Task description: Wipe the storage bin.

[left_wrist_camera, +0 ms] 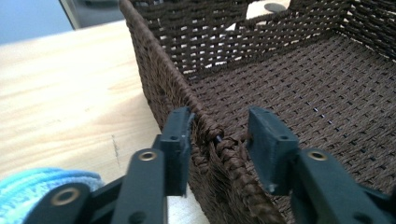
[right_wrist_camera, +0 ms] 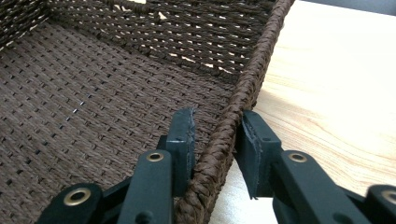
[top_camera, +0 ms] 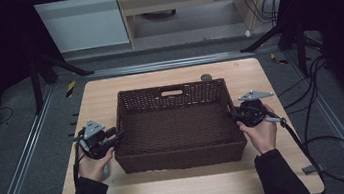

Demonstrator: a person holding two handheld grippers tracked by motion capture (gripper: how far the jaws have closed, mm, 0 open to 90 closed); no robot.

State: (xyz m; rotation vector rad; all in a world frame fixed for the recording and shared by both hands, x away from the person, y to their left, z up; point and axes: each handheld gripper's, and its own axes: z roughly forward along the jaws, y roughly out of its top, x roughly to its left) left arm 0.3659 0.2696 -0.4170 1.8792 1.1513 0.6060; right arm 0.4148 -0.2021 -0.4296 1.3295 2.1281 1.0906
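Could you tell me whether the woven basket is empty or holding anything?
Empty. The high view shows the brown woven basket upright on the table with its floor bare, and both gripper views show nothing lying on the weave.

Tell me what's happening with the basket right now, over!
Left gripper straddles basket's left rim, fingers not shut. Right gripper straddles right rim, nearly closed. Basket empty on table. Nothing blocking.

Your left gripper (top_camera: 114,136) sits near the table's left edge, its jaws parted, one either side of the basket's (top_camera: 182,152) left rim. Your right gripper (top_camera: 235,115), toward the right edge, straddles the opposite rim, jaws close against the weave. Both hands (top_camera: 94,163) grip from below, dark-sleeved forearms reaching in from the near edge.
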